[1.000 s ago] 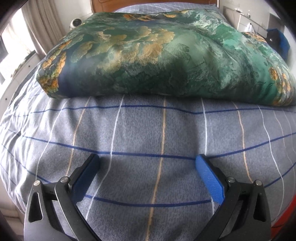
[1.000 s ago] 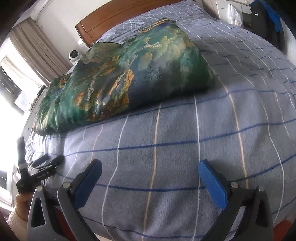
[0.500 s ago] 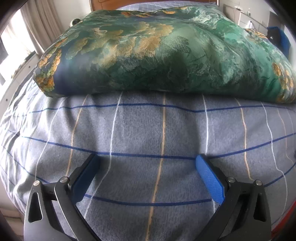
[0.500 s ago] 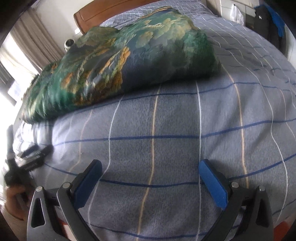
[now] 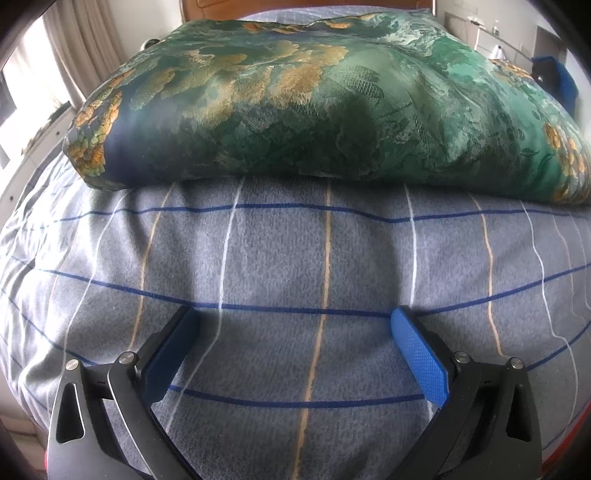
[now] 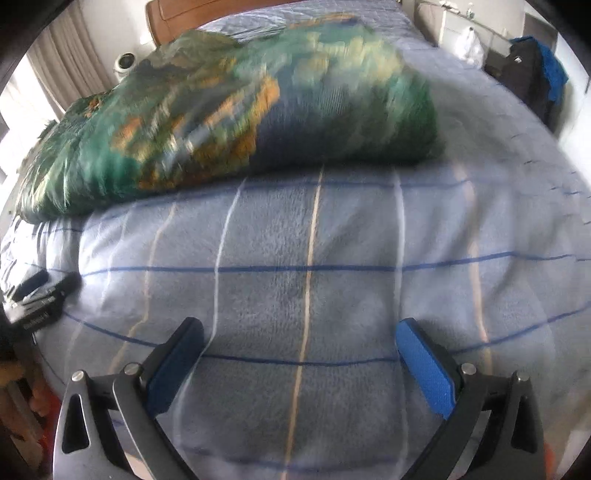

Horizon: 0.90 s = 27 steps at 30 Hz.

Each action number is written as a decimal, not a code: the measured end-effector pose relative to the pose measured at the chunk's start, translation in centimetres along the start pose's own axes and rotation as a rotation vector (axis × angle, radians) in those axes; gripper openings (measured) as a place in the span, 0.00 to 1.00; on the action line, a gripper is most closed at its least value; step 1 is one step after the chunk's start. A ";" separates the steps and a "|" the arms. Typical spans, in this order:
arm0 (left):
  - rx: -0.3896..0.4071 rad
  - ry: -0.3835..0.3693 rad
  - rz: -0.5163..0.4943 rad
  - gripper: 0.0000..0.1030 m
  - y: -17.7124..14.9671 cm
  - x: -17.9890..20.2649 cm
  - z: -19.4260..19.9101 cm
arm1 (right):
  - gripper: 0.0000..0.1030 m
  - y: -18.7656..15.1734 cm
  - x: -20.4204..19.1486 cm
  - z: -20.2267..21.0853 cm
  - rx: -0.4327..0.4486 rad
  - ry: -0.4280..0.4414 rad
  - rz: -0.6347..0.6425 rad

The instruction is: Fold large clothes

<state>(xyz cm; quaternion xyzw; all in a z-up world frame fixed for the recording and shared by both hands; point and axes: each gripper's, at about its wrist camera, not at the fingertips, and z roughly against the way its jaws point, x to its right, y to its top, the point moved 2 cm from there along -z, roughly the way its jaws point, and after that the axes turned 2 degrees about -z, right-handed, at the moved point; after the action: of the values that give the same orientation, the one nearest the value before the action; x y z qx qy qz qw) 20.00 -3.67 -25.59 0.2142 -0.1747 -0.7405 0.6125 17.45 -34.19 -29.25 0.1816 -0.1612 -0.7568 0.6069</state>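
Observation:
A large green cloth with gold and blue flower patterns (image 5: 314, 103) lies folded in a thick bundle on the bed. In the right wrist view the cloth (image 6: 229, 110) is blurred and fills the upper left. My left gripper (image 5: 295, 321) is open and empty, low over the sheet just short of the bundle's near edge. My right gripper (image 6: 299, 332) is open and empty, over the sheet in front of the bundle's right end. The left gripper's body (image 6: 37, 295) shows at the left edge of the right wrist view.
The bed has a grey checked sheet (image 5: 325, 266) with blue, white and tan lines. A wooden headboard (image 6: 207, 11) stands behind. Curtains (image 6: 62, 62) hang at the left. Dark and blue items (image 6: 532, 77) sit on furniture at the right.
Both grippers have moved closer to the folded bundle, which now looks larger in both views. The right wrist view is blurred by motion. Both grippers stay open.

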 end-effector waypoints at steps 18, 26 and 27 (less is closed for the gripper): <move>0.010 0.009 -0.006 1.00 -0.5 0.5 0.0 | 1.00 2.1 -0.1 12.2 0.269 -0.379 0.133; 0.013 0.009 -0.007 0.99 -0.6 0.7 0.2 | 1.00 2.1 0.6 13.0 0.271 -0.420 0.127; 0.013 0.009 -0.007 0.99 -0.6 0.7 0.2 | 1.00 2.1 0.5 13.0 0.272 -0.424 0.131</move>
<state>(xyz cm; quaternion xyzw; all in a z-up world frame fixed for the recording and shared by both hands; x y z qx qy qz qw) 19.24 -4.24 -25.79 0.2221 -0.1757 -0.7407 0.6092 13.07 -34.83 -16.81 0.0880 -0.3964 -0.7085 0.5772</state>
